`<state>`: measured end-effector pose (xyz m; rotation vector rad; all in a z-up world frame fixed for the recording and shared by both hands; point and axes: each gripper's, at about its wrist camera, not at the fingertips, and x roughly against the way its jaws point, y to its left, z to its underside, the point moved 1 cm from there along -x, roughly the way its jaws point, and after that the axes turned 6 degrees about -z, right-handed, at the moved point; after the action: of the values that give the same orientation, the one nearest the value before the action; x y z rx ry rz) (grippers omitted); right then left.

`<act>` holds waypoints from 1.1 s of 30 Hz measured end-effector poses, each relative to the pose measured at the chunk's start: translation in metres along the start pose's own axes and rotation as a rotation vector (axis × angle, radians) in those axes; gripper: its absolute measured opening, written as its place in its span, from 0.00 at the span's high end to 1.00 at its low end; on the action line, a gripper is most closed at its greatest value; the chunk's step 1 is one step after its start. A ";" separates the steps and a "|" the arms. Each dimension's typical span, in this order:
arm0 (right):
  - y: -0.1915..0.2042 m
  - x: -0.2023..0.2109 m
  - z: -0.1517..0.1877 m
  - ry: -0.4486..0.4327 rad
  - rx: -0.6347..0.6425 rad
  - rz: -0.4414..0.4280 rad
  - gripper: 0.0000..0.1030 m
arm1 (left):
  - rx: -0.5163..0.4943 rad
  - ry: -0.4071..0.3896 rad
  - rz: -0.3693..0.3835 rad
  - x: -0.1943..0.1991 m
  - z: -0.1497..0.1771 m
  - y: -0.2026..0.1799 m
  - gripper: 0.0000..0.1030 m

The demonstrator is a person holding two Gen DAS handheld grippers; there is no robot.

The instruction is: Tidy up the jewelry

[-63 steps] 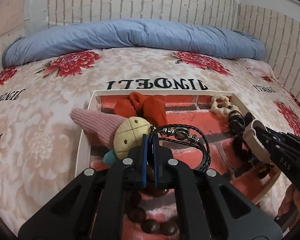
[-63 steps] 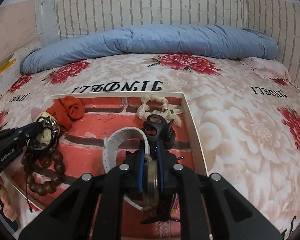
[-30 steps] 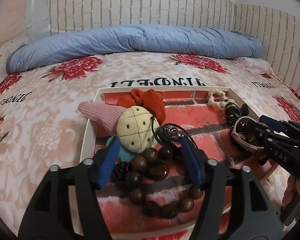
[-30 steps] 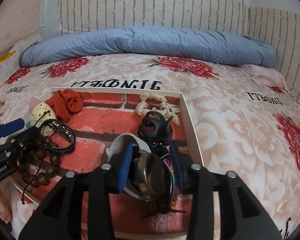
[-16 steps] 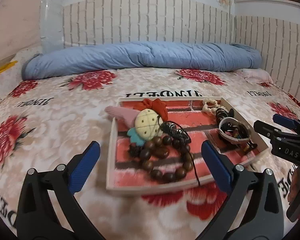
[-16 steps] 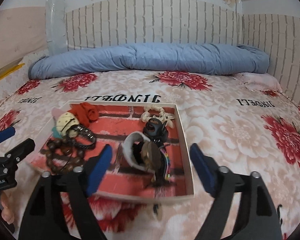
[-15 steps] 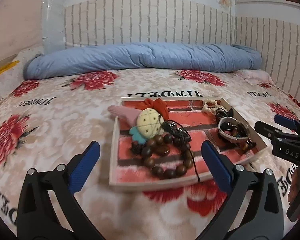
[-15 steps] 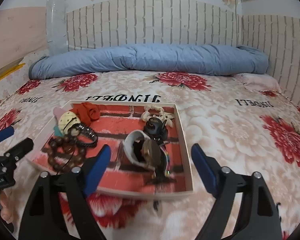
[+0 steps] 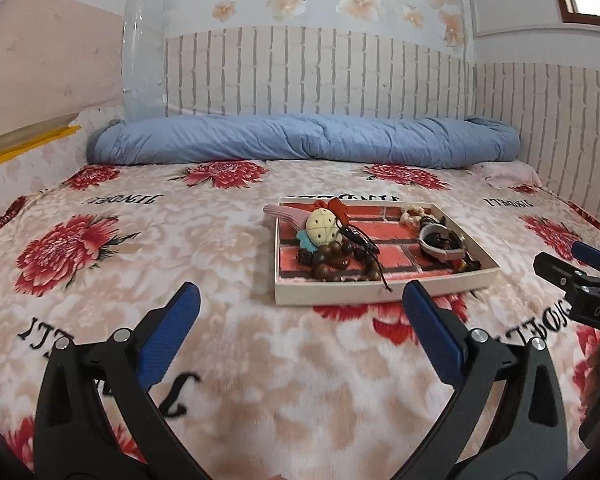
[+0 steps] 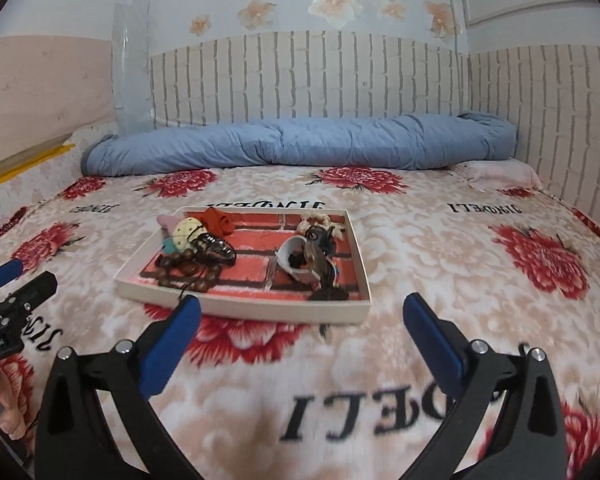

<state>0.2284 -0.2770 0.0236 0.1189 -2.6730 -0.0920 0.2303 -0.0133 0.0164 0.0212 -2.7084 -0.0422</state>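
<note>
A shallow white tray [image 9: 380, 300] with a red brick-print floor lies on the flowered blanket. In its left half are a brown bead bracelet [image 9: 332, 260], a black braided bracelet [image 9: 360, 240], a cream plush charm [image 9: 322, 230] and a red scrunchie [image 10: 220, 220]. In its right half are a white band [image 10: 292, 256] and a black claw clip [image 10: 320, 236]. My left gripper [image 9: 300, 294] hangs open in front of the tray, holding nothing. The jaws of my right gripper [image 10: 300, 304] are opening, with nothing between them. Each one shows at the edge of the other's view, the right gripper [image 9: 560, 254] and the left gripper [image 10: 32, 274].
A rolled blue duvet [image 9: 300, 140] lies along the head of the bed under a brick-pattern wall [image 9: 340, 72]. The soft flowered blanket [image 9: 140, 240] spreads wide on every side of the tray. A person's fingers [image 10: 14, 408] show at the lower left.
Both grippers let go of the jewellery, which stays in the tray, and opened wide. Both have drawn back and up, so the tray now looks small and far.
</note>
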 end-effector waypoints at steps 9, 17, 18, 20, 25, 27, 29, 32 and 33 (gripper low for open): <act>0.003 0.043 0.040 -0.087 0.025 0.026 0.04 | 0.011 -0.092 0.007 0.051 0.021 -0.008 0.05; 0.002 0.053 0.050 -0.125 0.025 0.017 0.04 | -0.001 -0.138 -0.003 0.068 0.043 -0.017 0.05; 0.003 0.052 0.051 -0.127 0.026 0.015 0.04 | -0.002 -0.139 -0.005 0.069 0.045 -0.018 0.05; 0.004 0.051 0.054 -0.127 0.031 0.010 0.04 | -0.001 -0.143 -0.007 0.069 0.048 -0.017 0.05; 0.005 0.053 0.057 -0.139 0.033 -0.001 0.04 | -0.003 -0.152 -0.012 0.069 0.050 -0.017 0.05; 0.004 0.053 0.058 -0.138 0.028 -0.001 0.04 | -0.010 -0.155 -0.016 0.070 0.052 -0.018 0.05; 0.004 0.053 0.058 -0.139 0.024 -0.002 0.04 | -0.017 -0.158 -0.017 0.070 0.052 -0.020 0.05; 0.004 0.053 0.058 -0.138 0.025 -0.001 0.04 | -0.019 -0.166 -0.020 0.071 0.053 -0.020 0.05; 0.004 0.052 0.058 -0.136 0.027 0.001 0.04 | -0.018 -0.165 -0.023 0.071 0.053 -0.020 0.05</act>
<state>0.1558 -0.2759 -0.0051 0.1246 -2.8102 -0.0659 0.1438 -0.0334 -0.0025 0.0453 -2.8725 -0.0781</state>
